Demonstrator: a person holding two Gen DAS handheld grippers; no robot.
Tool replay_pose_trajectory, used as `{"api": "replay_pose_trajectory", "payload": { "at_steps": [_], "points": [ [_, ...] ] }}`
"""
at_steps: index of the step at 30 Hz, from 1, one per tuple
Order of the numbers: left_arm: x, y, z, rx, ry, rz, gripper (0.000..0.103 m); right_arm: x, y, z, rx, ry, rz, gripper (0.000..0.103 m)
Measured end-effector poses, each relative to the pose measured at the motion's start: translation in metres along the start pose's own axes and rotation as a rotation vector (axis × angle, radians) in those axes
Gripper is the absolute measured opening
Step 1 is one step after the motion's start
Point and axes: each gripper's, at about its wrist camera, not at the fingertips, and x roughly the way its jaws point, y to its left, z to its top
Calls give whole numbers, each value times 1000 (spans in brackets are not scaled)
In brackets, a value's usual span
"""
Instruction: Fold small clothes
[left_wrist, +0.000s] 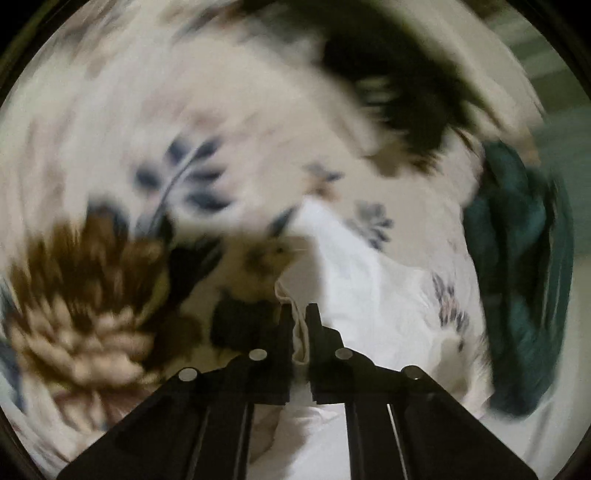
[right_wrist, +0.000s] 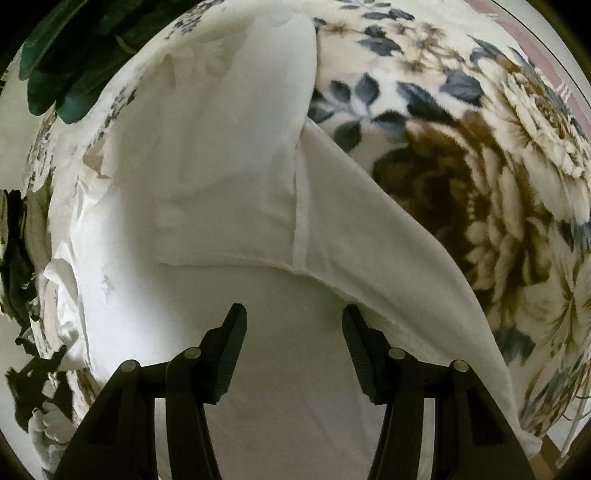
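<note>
A white garment lies spread on a floral blanket, with one side folded over along a seam. My right gripper is open, its jaws wide apart just above the white cloth and holding nothing. In the blurred left wrist view my left gripper is shut on a thin edge of the white garment, which runs between the fingers and hangs down over them.
A dark green garment lies at the right in the left wrist view and shows at the top left in the right wrist view. A dark patterned cloth lies farther back. The floral blanket covers the whole surface.
</note>
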Motion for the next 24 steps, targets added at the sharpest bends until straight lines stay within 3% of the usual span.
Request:
{"api": "replay_pose_trajectory", "payload": {
  "at_steps": [4,9,14,16,17,18,19,20,24],
  "points": [
    [-10,-62,-21,267,-9,-35,4,-5,0,-3,0,1,1,56],
    [14,-137,-89,557,96,-79,5,-10,-7,-4,11,2,-4,56],
    [40,-158,-155,741,233,31,12,-19,-18,-4,14,12,-14,56],
    [30,-152,-164,763,229,54,22,-27,-22,-4,7,23,-10,56],
    [25,-145,-162,766,219,58,38,-32,-23,-4,3,26,-8,56],
    [19,-140,-163,769,207,70,70,-37,-23,-4,-3,25,1,56],
    [12,-133,-164,769,191,99,85,-41,-23,-4,-10,26,12,59],
    [7,-124,-161,759,172,122,91,-46,-20,-3,-19,27,24,60],
    [-11,-83,-144,714,118,234,92,-57,0,2,-85,41,89,60]
  ]
}}
